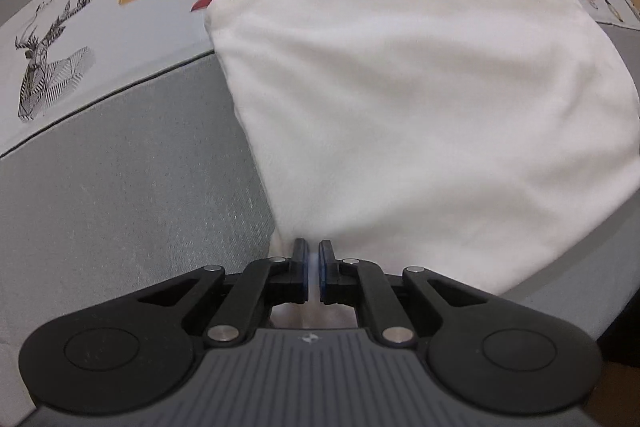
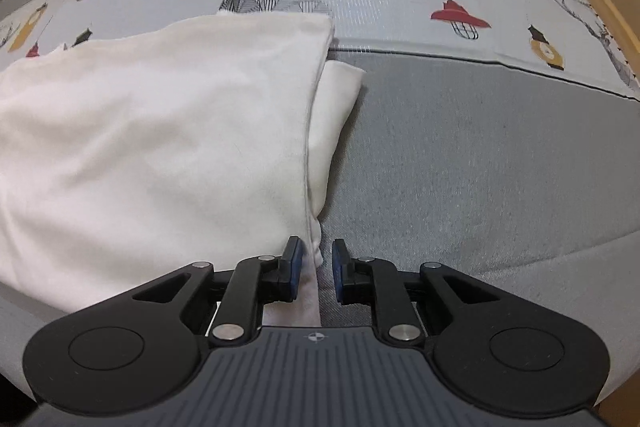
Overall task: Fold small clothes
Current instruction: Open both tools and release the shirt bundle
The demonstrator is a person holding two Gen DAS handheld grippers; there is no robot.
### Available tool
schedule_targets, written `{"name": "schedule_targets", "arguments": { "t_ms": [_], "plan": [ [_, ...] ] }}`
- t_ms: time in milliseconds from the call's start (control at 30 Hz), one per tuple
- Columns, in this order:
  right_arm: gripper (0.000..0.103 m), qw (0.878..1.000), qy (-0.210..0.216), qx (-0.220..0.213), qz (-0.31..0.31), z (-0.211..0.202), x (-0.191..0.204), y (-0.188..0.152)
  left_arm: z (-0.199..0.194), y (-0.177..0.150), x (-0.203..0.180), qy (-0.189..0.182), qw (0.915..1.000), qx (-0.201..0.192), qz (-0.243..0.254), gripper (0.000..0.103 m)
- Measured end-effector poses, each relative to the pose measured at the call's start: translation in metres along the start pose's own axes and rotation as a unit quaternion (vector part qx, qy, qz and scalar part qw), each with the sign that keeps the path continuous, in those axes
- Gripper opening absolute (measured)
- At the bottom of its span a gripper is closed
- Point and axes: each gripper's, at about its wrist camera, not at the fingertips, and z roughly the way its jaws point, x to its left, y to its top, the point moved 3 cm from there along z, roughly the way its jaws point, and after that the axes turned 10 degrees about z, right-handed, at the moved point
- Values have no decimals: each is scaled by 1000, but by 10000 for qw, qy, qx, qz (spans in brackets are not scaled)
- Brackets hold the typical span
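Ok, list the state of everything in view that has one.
White garment: folded over, lying on the bedspread, an under-layer poking out along one side.
Left gripper: jaws nearly closed at the garment's near corner; grip unclear.
Right gripper: jaws open, garment edge loose between them.
Bedspread: spread flat.
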Motion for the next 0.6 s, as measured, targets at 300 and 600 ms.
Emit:
{"name": "schedule_targets", "arguments": {
  "t_ms": [300,600],
  "plan": [
    [24,9989,-381,28,-281,14,0,1,1,8,16,186,9981,17,-582,19],
    [24,9894,253,-1210,-761,-63,71,2,-104,6,27,184,9820,-1527,-1096,25]
  ]
}}
